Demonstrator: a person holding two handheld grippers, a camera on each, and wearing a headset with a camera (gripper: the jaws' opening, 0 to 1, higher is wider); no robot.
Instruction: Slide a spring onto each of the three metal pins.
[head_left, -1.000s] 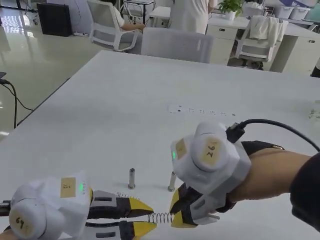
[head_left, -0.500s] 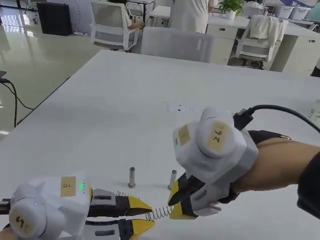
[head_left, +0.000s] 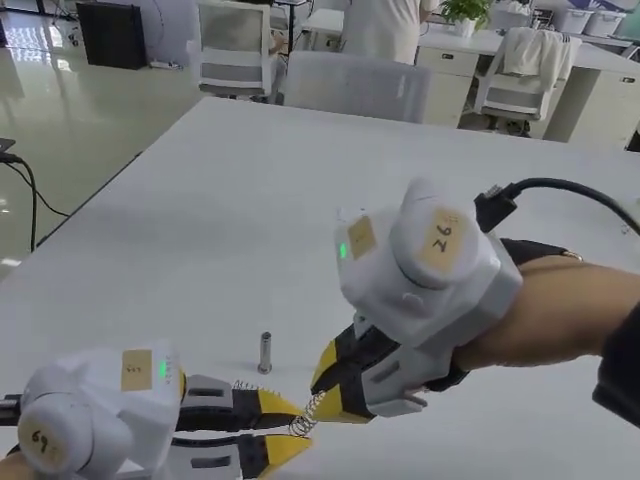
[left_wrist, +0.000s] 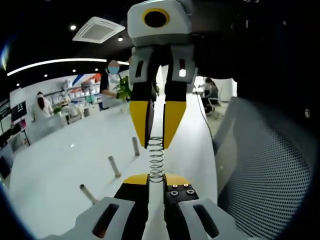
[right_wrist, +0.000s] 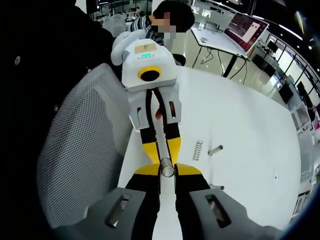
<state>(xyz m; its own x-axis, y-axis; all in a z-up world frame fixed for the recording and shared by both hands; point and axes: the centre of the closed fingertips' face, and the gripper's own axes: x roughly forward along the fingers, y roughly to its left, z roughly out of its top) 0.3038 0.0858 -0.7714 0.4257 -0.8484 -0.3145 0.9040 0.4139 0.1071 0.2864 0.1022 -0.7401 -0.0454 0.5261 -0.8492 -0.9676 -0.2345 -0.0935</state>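
Steel spring, low in the middle of the head view, hangs above the table, clenched at opposite ends by my left gripper and right gripper, I judge to hand it across before threading the upright pin just behind.

Spring steeper, right hand-held gripper higher.

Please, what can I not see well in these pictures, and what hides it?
- Head view: of the three pins, one pin is clear; the other two are behind the right gripper.
- Head view: both ends of the spring are covered by the jaws of the right and the left gripper.
- Right gripper view: the loose spring is too small to count its coils; a further pin is half behind that gripper's jaw.
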